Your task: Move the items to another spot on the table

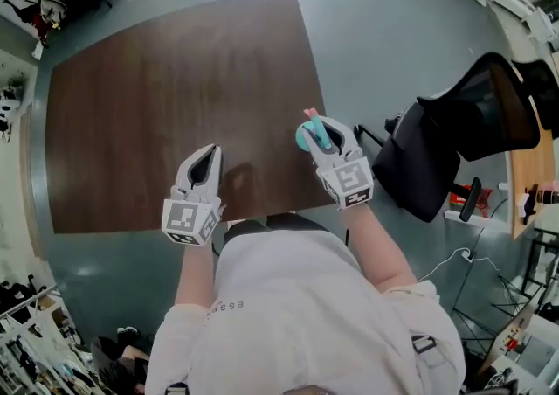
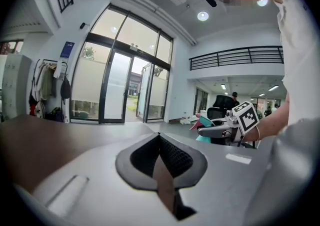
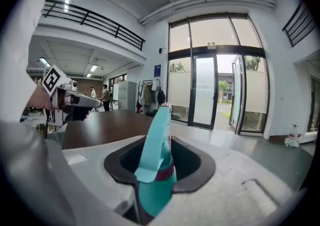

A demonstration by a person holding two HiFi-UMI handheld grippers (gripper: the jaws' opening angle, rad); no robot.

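Gripping a teal item (image 3: 156, 162) in the right gripper (image 1: 321, 133), its lower end hiding between the jaws, and holding the left gripper (image 1: 207, 157) over the desk (image 1: 148, 105) with jaws pressed together, empty.

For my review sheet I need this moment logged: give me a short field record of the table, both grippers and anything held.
surface: brown table, no loose items visible on it
left gripper: jaws together, nothing between them, above the table's near edge
right gripper: closed on a teal item, near the table's right corner
held thing: teal, pink at the tip, sticking out past the jaws
nearby: black office chair to the right of the table
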